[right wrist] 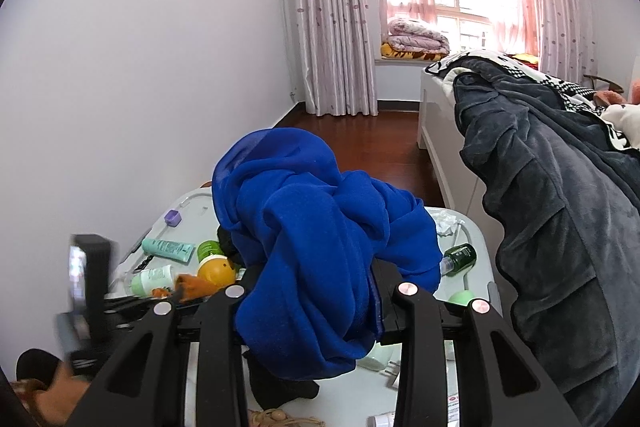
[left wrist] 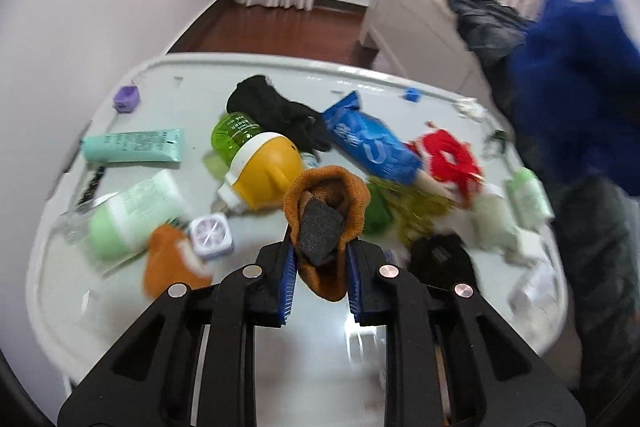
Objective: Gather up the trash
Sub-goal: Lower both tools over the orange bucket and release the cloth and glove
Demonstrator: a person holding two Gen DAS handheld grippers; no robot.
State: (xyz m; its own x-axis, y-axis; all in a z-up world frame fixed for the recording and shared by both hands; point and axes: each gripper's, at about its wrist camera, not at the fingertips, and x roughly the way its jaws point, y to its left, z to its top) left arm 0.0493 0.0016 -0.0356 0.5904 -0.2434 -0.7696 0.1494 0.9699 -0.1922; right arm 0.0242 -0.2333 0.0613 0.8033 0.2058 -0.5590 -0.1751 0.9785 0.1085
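Observation:
My left gripper [left wrist: 322,259] is shut on an orange-brown sock [left wrist: 326,195] with a grey patch, its blue pads pressing the sock from both sides just above the white table [left wrist: 100,307]. A second orange sock [left wrist: 172,263] lies to the lower left. In the right wrist view my right gripper [right wrist: 316,291] is shut on a bunched blue cloth [right wrist: 312,227], which drapes over the fingers and hides them. That blue cloth [left wrist: 576,83] hangs blurred at the right of the left wrist view.
The table holds a green bottle with a yellow cap [left wrist: 256,163], a mint tube [left wrist: 132,147], a blue packet [left wrist: 368,143], a black sock [left wrist: 276,111], a red item [left wrist: 448,155] and a pale green bottle [left wrist: 132,211]. A dark grey robe [right wrist: 552,207] hangs off the bed at right.

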